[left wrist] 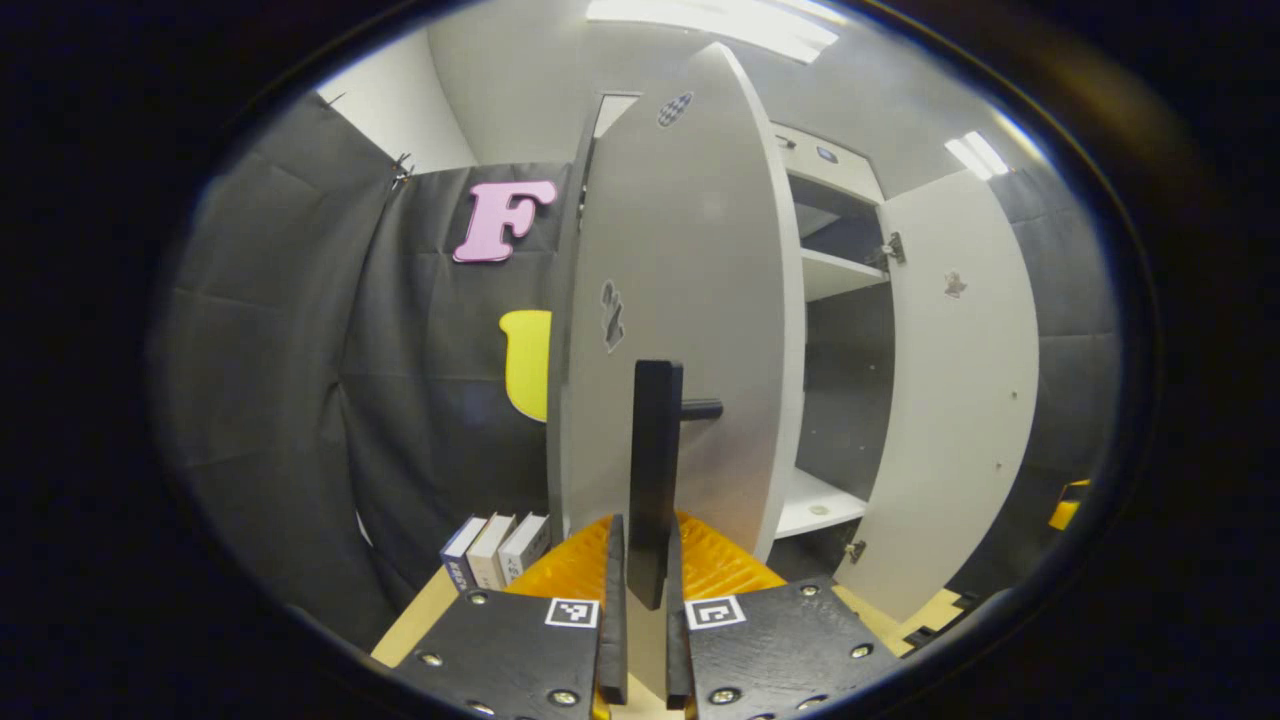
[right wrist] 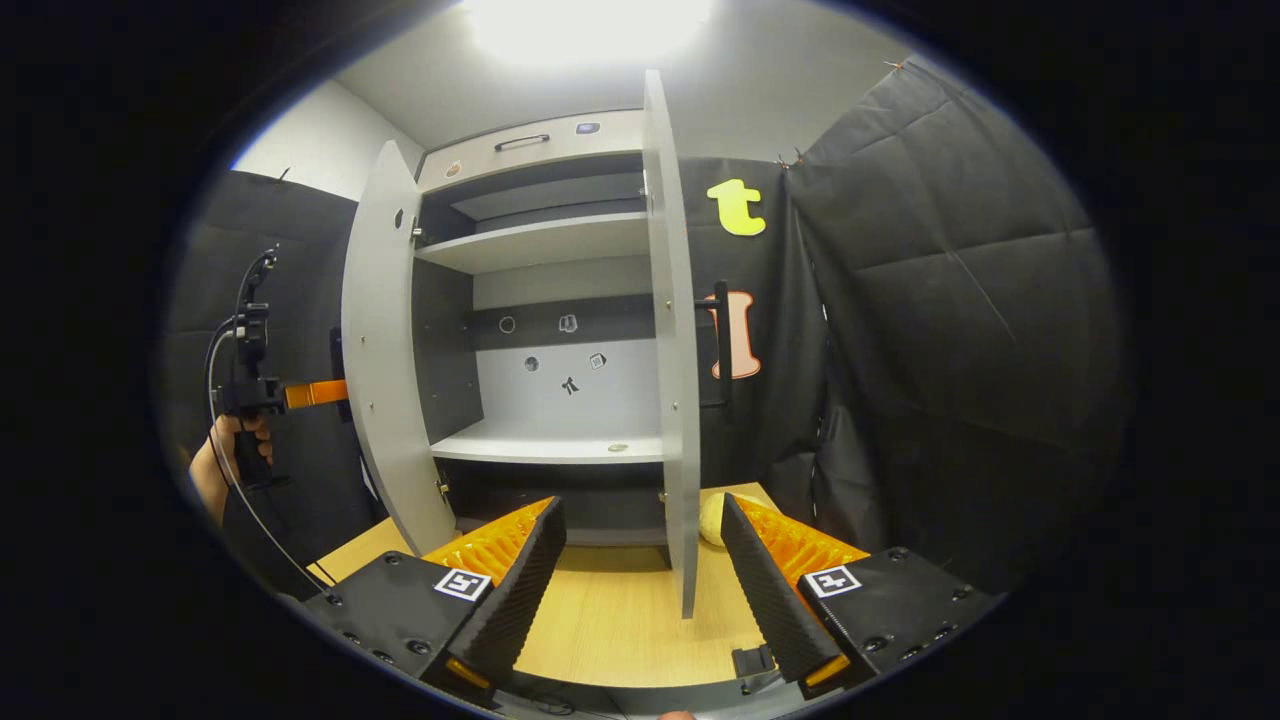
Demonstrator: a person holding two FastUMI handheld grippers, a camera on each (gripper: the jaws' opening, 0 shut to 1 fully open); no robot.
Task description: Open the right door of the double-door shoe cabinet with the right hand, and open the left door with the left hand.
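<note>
- Both doors swung wide: right door point(right wrist: 672, 330) edge-on, left door point(right wrist: 385, 350) out too, so the opening looks done.
- Left gripper point(left wrist: 640, 590) clamped on the handle point(left wrist: 655, 480); letting go remains.
- Right gripper point(right wrist: 640, 575) spread apart, released, straddling the right door's edge.
- Books point(left wrist: 495, 550) by the cabinet: no legible writing.

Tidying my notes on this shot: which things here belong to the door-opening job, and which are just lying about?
Job:
white left cabinet door
its black bar handle
white right cabinet door
left gripper
right gripper

Lying about:
three small upright boxes
pale yellow lump on the tabletop
</note>
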